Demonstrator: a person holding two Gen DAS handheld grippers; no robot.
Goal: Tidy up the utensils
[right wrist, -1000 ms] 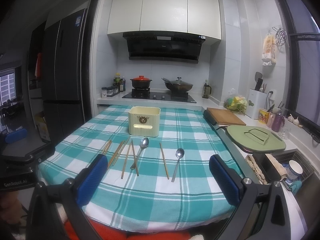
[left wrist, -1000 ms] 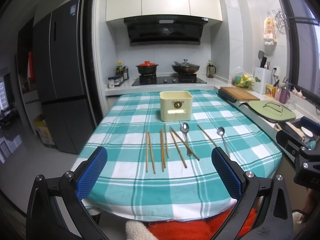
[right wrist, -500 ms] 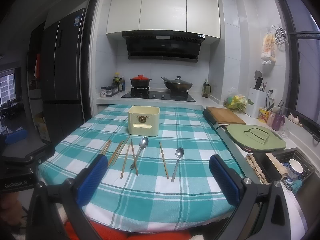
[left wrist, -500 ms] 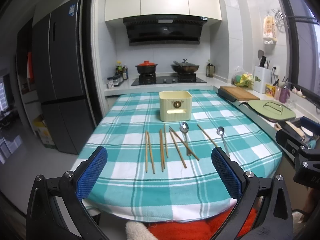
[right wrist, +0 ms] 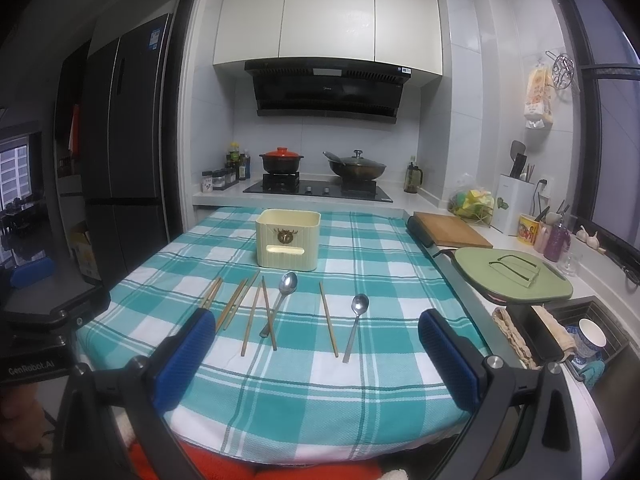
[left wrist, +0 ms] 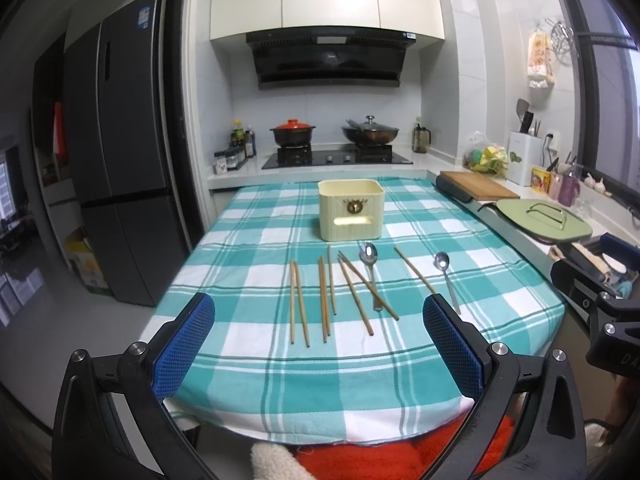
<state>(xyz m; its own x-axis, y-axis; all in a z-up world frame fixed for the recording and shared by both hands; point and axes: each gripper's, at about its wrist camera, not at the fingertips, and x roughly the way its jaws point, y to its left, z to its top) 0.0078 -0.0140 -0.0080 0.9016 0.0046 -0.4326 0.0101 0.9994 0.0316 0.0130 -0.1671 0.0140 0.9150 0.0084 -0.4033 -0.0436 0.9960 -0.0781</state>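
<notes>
Behind chopsticks, cream holder, 2 spoons

"GenRobot.AI" stands on the left gripper body — right wrist view (white lettering).

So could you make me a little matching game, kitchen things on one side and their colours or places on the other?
Things:
1. utensil box
2. pot lid
3. tablecloth
4. cutting board

Colours or places:
A. teal and white check
B. cream, standing behind the chopsticks and spoons
C. brown wood, on the counter to the right
D. red-orange, on the stove

Pairs: 1-B, 2-D, 3-A, 4-C
</notes>
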